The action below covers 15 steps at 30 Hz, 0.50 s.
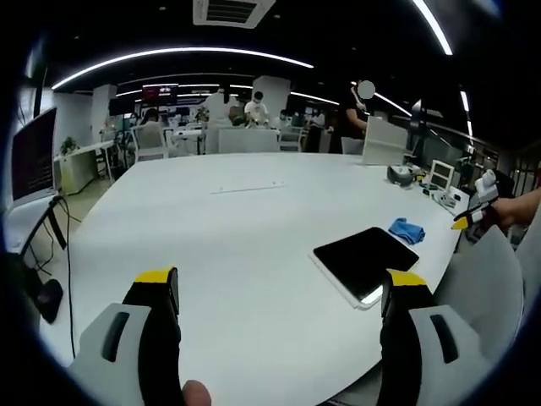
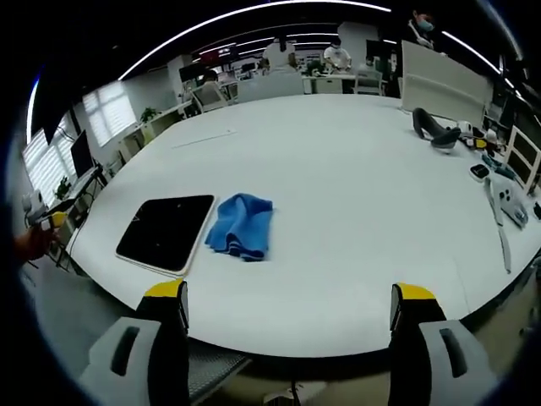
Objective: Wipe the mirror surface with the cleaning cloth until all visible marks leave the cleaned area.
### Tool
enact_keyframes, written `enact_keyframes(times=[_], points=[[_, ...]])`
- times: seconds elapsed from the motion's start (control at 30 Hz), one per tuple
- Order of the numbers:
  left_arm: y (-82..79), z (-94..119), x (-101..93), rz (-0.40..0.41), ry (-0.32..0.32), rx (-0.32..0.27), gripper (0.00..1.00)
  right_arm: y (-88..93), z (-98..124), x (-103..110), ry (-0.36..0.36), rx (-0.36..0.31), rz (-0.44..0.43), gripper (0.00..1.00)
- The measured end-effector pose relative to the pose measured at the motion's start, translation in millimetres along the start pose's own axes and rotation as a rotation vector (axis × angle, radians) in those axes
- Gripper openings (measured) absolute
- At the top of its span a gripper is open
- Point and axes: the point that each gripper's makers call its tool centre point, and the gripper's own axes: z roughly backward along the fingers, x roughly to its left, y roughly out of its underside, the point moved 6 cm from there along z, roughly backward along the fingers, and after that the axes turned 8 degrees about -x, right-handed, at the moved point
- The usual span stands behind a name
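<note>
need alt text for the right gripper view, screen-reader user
A flat dark mirror lies near the edge of a large white table, with a crumpled blue cleaning cloth right beside it. The right claw frames the bottom of the view, jaws wide apart and holding nothing. Small gadgets sit at the table's far right, with an open office beyond.

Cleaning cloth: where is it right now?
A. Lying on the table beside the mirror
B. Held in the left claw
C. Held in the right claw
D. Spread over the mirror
A: the blue cleaning cloth lies crumpled on the white table next to the dark mirror, and both claws are open and empty.
</note>
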Motion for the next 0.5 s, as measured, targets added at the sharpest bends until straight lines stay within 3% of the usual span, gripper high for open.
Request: enact_keyframes(times=[0.5], points=[[0.3, -5.9, 2.3, -0.011, 0.019, 0.011, 0.99, -33.5, -6.3, 0.0, -0.006, 0.113, 0.019, 0.98]])
